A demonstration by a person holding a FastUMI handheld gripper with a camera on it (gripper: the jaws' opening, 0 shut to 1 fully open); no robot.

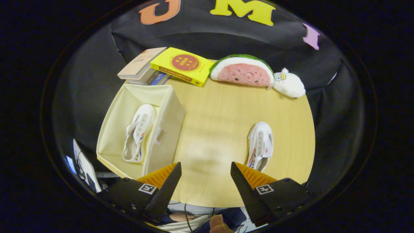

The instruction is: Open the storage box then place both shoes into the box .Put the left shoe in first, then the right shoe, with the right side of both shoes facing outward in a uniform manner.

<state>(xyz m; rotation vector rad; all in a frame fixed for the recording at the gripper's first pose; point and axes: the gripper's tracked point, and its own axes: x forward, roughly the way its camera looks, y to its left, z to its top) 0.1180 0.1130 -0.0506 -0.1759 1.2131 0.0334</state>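
Note:
A cream fabric storage box (168, 119) stands open on the left part of the wooden table (220, 129). One white shoe (138, 132) lies inside it on its side, leaning against the right wall. The second white shoe (260, 145) rests on the table to the right, just ahead of my right finger. My gripper (205, 171) hovers above the table's near edge, open, with nothing between its fingers; bare tabletop shows in the gap.
Two books, a beige one (140, 63) and a yellow one (182, 64), lie at the far left of the table behind the box. A watermelon plush (242, 71) and a small white plush (289, 84) sit at the far edge.

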